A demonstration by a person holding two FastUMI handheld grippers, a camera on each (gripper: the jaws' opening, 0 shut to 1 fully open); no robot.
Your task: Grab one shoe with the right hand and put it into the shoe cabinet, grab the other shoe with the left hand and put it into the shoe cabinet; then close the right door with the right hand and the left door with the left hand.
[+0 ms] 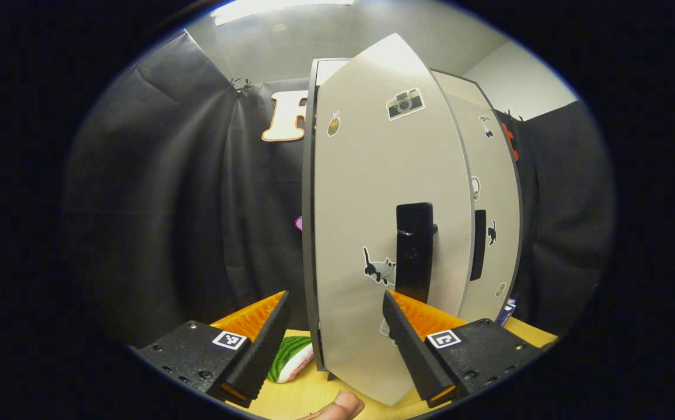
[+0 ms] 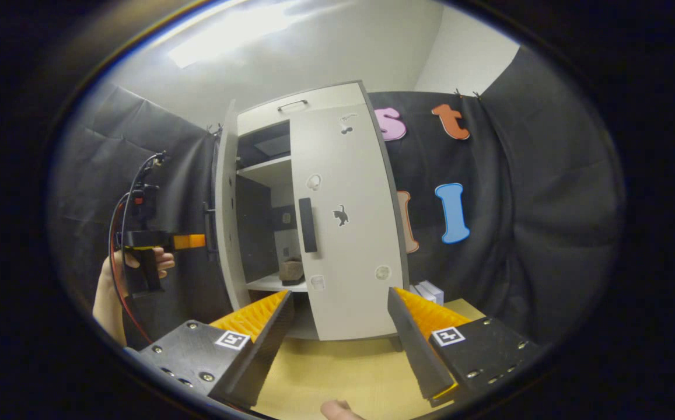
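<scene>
Left tool (image 1: 335, 312) held level, fingers spread wide apart, gripping nothing; a fingertip (image 1: 340, 405) peeks in at the bottom edge. Right tool (image 2: 340, 309) likewise level, fingers wide apart and bare. Farther off in the right gripper view, a hand (image 2: 142, 262) wrapped around the left tool's grip, forearm angled downward.

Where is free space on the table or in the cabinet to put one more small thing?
The wooden table is bare in front of the closed right door, between the right gripper fingers. Inside the cabinet, a shoe sits on the lower shelf; the shelf above looks free. Beside the left door, a green striped object crowds the corner.
</scene>
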